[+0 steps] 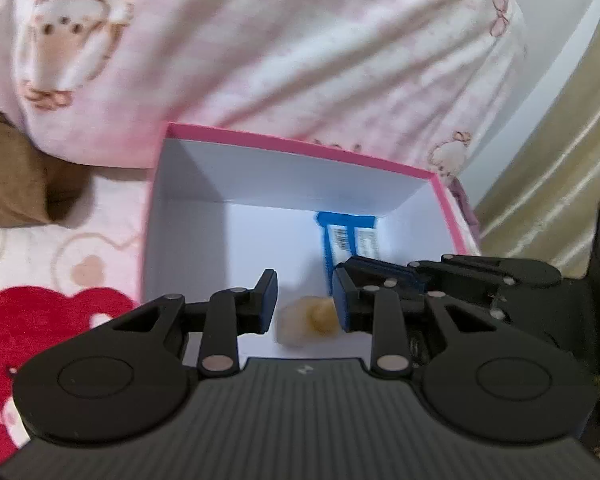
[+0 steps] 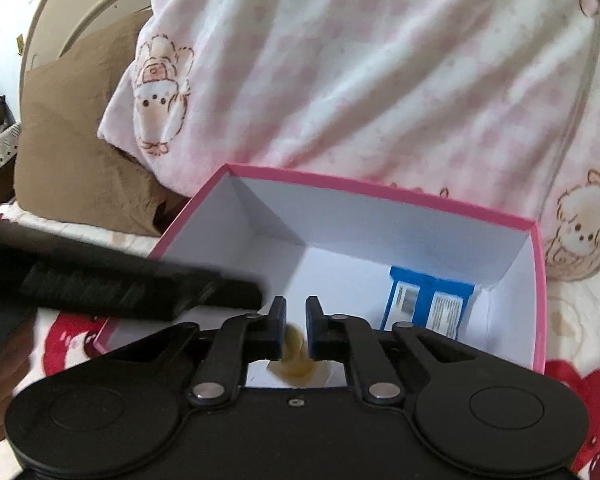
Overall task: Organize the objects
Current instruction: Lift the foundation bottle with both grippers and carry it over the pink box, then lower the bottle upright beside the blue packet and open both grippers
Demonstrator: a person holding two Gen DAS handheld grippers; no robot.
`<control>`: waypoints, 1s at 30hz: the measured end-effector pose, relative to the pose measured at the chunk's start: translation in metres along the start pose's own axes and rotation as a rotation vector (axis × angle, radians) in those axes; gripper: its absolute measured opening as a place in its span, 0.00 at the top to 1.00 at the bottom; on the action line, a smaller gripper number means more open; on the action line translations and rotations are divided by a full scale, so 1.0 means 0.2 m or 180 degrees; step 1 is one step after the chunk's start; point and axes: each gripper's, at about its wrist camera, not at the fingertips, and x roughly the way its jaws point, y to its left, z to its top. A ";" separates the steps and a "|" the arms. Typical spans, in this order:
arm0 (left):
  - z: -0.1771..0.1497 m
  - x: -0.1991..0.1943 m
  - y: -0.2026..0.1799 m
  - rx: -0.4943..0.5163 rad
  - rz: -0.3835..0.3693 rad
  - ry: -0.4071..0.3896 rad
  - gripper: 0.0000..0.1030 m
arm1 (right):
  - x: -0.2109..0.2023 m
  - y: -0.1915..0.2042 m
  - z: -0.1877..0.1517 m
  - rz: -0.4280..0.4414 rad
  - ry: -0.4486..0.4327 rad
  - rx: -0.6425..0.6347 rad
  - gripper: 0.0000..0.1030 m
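A pink-and-white blanket (image 2: 380, 92), printed with little cartoon figures, is seen heaped high across the back of the bed. A brown pillow (image 2: 76, 152) is tucked against its left edge, partly covered by it. Beneath, a bedsheet (image 1: 40, 280) patterned with red and pink hearts is spread out. At far left a cream headboard (image 2: 60, 12) is glimpsed behind the pillow. A beige striped curtain (image 1: 560, 140) is caught at the right edge in the left wrist view.
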 end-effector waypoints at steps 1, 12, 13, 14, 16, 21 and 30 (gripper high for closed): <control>0.00 0.01 0.02 0.0001 0.0019 0.0055 0.73 | 0.02 0.00 0.00 -0.0056 0.0022 -0.0011 0.96; -0.15 0.13 0.03 0.0272 0.0038 0.0488 0.70 | -0.13 -0.21 -0.08 0.0220 -0.0028 0.0512 0.69; -0.17 0.15 0.03 0.0243 -0.0006 0.0531 0.70 | -0.15 -0.22 -0.10 0.0171 -0.0046 0.0505 0.65; -0.19 0.16 0.02 0.0250 -0.0042 0.0539 0.70 | -0.15 -0.23 -0.11 0.0139 -0.0055 0.0509 0.61; -0.21 0.16 0.00 0.0324 -0.0029 0.0469 0.70 | -0.14 -0.24 -0.14 0.0190 0.0014 0.0493 0.61; -0.16 0.15 -0.05 0.0297 -0.0001 0.0277 0.73 | -0.09 -0.20 -0.20 0.0447 0.0238 0.0250 0.61; 0.02 0.35 -0.15 0.0362 0.0265 0.0287 0.93 | 0.07 -0.17 -0.16 0.0421 0.0316 0.0279 0.64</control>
